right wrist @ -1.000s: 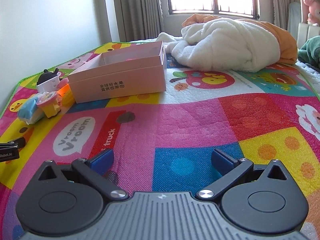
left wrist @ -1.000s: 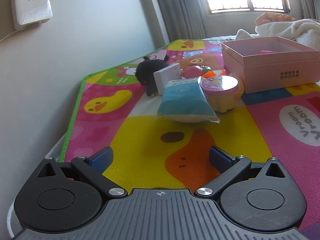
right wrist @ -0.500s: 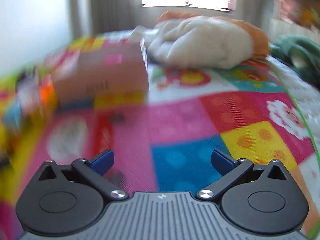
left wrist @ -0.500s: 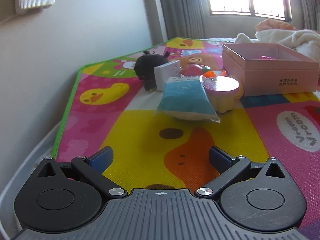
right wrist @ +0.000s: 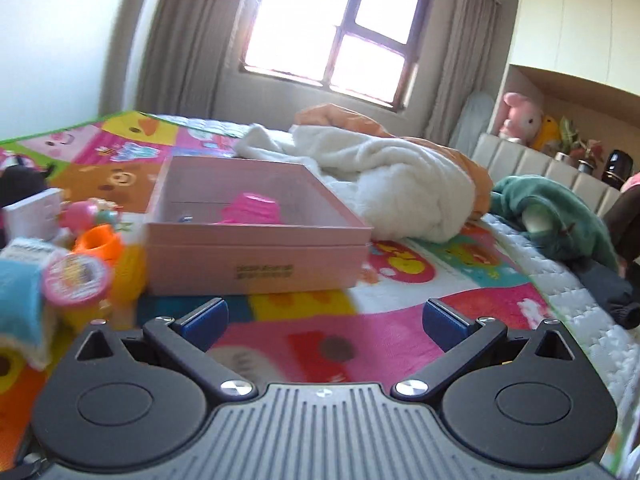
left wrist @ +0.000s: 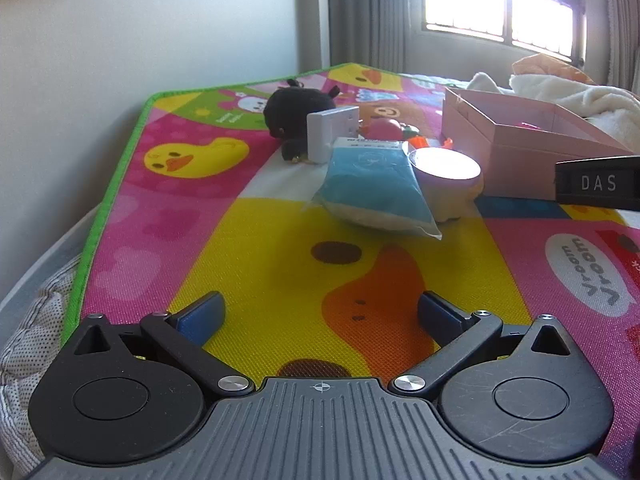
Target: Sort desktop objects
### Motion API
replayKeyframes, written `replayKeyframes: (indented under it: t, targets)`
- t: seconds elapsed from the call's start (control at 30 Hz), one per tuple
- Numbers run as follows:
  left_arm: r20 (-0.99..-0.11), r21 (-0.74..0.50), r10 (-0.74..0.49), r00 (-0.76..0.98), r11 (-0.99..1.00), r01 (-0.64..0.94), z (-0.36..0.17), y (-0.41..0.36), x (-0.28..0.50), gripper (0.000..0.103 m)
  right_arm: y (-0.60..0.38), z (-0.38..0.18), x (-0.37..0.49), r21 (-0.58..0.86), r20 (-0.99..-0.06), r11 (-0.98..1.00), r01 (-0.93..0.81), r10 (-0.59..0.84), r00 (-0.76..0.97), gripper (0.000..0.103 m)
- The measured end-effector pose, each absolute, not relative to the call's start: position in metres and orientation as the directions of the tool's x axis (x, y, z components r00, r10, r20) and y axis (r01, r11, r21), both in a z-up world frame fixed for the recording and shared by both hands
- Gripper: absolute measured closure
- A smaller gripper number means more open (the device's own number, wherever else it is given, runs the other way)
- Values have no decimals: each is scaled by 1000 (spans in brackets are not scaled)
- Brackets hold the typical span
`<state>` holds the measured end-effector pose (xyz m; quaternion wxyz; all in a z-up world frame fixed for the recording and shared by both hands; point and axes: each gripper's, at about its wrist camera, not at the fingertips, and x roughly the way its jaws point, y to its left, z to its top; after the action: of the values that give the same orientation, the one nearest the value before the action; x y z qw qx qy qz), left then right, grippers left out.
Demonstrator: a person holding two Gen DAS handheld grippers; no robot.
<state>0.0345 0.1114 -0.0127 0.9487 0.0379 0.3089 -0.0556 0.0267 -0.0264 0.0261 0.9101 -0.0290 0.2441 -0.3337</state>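
Note:
A cluster of small objects lies on the colourful play mat (left wrist: pixel 280 272): a blue packet (left wrist: pixel 372 184), a yellow cup with a pink lid (left wrist: pixel 446 168), a white box (left wrist: pixel 332 132), a black plush toy (left wrist: pixel 296 110) and a pink toy (left wrist: pixel 386 128). An open pink box (right wrist: pixel 256 240) stands to their right with a pink item (right wrist: pixel 252 208) inside. My left gripper (left wrist: pixel 320 316) is open, low over the mat, short of the packet. My right gripper (right wrist: pixel 324 320) is open just in front of the pink box. In the right wrist view the packet (right wrist: pixel 18 292), the cup (right wrist: pixel 78 280) and an orange toy (right wrist: pixel 98 244) sit at left.
A white and orange blanket (right wrist: pixel 400 184) is heaped behind the box. Green plush fabric (right wrist: pixel 556 216) lies at the right. The mat's green edge (left wrist: pixel 112 184) runs along the wall on the left. A black part of the other gripper (left wrist: pixel 600 184) juts in from the right.
My right gripper has swung left and forward, close to the pink box and the cluster. The left gripper has shifted slightly, and the right one now shows at its view's right edge.

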Motion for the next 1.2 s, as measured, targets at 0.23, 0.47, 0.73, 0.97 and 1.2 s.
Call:
replayKeyframes:
  t: [0.23, 0.47, 0.73, 0.97, 1.2]
  targets:
    - [-583, 37, -80, 808, 991, 125, -12, 110, 30, 0, -58, 12, 37, -117, -429, 820, 560, -551, 716, 0]
    - [-612, 76, -75, 787, 985, 152, -5, 106, 35, 0, -105, -3, 32, 124, -557, 709, 694, -529, 640, 0]
    - [-509, 203, -174, 843, 928, 314, 20, 84, 55, 0, -103, 4, 52, 124, -701, 700, 703, -440, 561, 0]
    - [-589, 217, -204, 782, 892, 396, 13, 58, 125, 1, -100, 58, 86, 236, -705, 939, 249, -11, 709, 0]
    - [-602, 142, -190, 776, 930, 338, 13, 77, 108, 45, -109, 55, 75, 61, -662, 980, 192, -104, 742, 0]
